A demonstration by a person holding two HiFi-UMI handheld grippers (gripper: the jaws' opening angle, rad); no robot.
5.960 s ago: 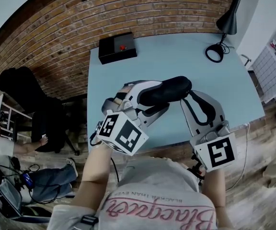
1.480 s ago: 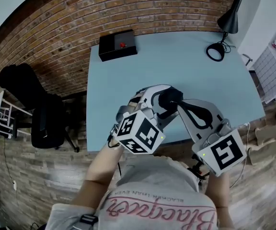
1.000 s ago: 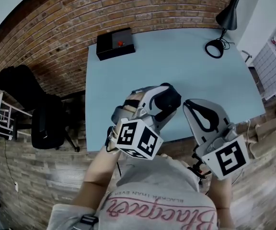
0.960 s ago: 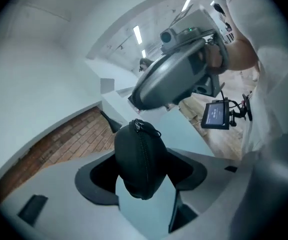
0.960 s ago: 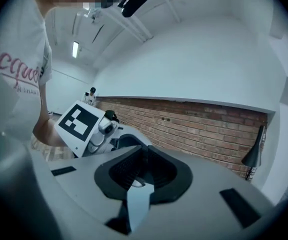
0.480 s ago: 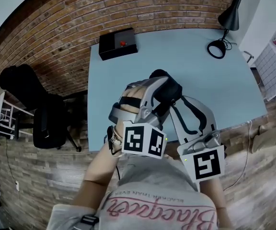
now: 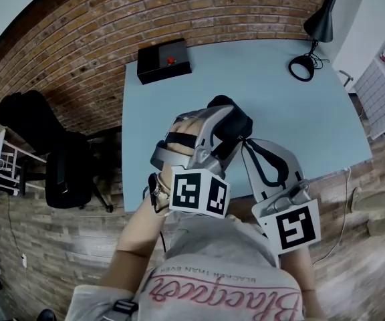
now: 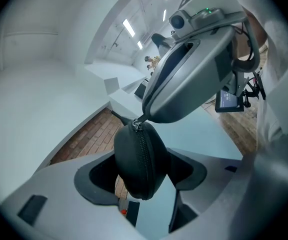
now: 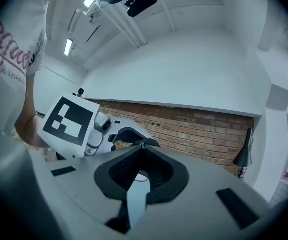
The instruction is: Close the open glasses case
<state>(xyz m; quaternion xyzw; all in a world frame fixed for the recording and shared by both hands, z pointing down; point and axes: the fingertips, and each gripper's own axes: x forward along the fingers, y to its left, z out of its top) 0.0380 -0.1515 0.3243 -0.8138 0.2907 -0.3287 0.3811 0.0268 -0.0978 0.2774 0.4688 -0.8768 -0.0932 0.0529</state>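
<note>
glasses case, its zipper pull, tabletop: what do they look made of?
Glasses case: black fabric-covered shell, matte, probably semi-rigid; it keeps its rounded shape, with a zipper seam round the edge. Zipper pull: likely metal, small grey glint. Table: smooth pale-blue top, matte, maybe laminate or paint; the look leaves it open.

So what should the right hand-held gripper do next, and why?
Probably draw the zipper pull along its track: the right hand-held gripper, its jaws just closing, pinches it, while the left hand-held gripper clamps the glasses case.
</note>
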